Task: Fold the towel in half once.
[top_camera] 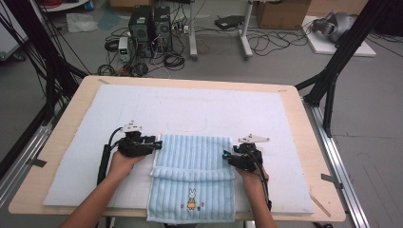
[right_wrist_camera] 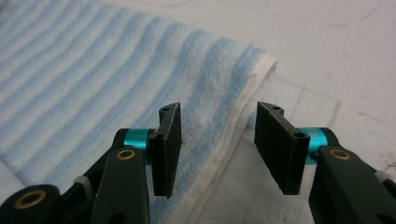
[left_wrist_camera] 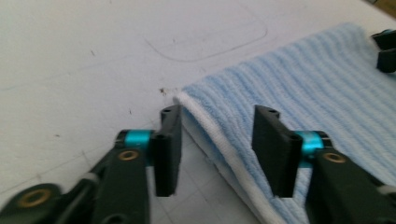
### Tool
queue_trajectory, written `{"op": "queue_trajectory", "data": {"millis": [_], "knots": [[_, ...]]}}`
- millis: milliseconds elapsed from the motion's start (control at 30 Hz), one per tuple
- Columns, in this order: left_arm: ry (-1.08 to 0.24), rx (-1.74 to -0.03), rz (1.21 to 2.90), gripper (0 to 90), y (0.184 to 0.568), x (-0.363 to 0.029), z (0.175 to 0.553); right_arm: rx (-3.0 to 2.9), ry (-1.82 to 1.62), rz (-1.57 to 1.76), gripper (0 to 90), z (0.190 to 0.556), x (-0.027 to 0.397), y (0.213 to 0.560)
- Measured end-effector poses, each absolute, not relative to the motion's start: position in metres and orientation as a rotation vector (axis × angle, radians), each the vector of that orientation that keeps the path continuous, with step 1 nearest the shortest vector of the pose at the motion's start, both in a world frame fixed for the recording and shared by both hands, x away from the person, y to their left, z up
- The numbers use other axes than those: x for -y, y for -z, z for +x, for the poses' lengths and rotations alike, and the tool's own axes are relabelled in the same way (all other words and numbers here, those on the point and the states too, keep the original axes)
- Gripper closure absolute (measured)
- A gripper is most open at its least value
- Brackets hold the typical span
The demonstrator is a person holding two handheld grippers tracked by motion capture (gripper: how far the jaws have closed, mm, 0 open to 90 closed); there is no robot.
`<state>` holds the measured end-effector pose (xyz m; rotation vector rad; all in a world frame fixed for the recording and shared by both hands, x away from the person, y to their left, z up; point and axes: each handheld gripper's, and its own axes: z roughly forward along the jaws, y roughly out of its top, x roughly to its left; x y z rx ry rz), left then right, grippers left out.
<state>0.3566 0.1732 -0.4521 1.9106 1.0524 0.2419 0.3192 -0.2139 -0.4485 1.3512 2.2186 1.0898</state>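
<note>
A light blue striped towel (top_camera: 192, 154) lies on the white mat, with a fold ridge across its middle and a rabbit picture (top_camera: 191, 199) on its near part. My left gripper (top_camera: 158, 144) is at the towel's left edge. In the left gripper view this gripper (left_wrist_camera: 217, 114) is open, its jaws either side of the towel's (left_wrist_camera: 303, 88) white hem near the far corner. My right gripper (top_camera: 225, 156) is at the right edge. It is open (right_wrist_camera: 217, 109) too, its jaws either side of the towel's (right_wrist_camera: 93, 70) hem. Neither pair of pads presses the cloth.
The white mat (top_camera: 190, 107) covers most of the wooden table (top_camera: 304, 142). The towel's near end reaches the table's front edge. Black frame posts (top_camera: 332, 71) stand at both far sides. Computers and cables (top_camera: 149, 33) sit on the floor beyond the table.
</note>
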Motion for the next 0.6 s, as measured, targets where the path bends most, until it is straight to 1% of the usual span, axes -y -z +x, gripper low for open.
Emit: {"op": "queue_trajectory", "data": {"millis": [67,100,167,200,233,267,333,367,400,500,600], "knots": [[-0.247,-1.046,1.916,44.5,0.452,-0.169,0.357,-2.228,-1.077,1.322,54.6,0.319,0.212,0.448],[-0.223,-1.046,1.920,44.5,0.452,-0.167,0.356,-2.231,-1.071,1.319,55.5,0.318,0.211,0.448],[-0.275,-1.018,1.961,46.1,0.451,-0.161,0.353,-2.234,-1.055,1.318,57.5,0.318,0.208,0.448],[-0.300,-1.015,1.972,48.5,0.451,-0.159,0.352,-2.242,-1.059,1.317,60.8,0.318,0.208,0.447],[-0.332,-1.004,1.997,52.7,0.451,-0.159,0.352,-2.252,-1.064,1.322,63.7,0.318,0.208,0.447],[-0.338,-1.001,1.997,60.4,0.451,-0.159,0.352,-2.256,-1.070,1.325,69.2,0.319,0.208,0.447],[-0.265,-0.967,1.990,79.4,0.452,-0.159,0.353,-2.294,-1.121,1.331,83.2,0.319,0.209,0.447],[-0.271,-0.949,2.008,84.3,0.451,-0.159,0.353,-2.300,-1.123,1.326,83.9,0.320,0.208,0.447],[-0.264,-0.946,2.007,85.5,0.451,-0.159,0.354,-2.305,-1.119,1.314,84.4,0.320,0.208,0.447],[-0.191,-1.017,1.939,85.9,0.453,-0.167,0.363,-2.301,-1.151,1.347,84.8,0.323,0.210,0.447],[-0.197,-1.049,1.903,86.0,0.453,-0.169,0.368,-2.283,-1.151,1.359,84.8,0.328,0.208,0.447]]}}
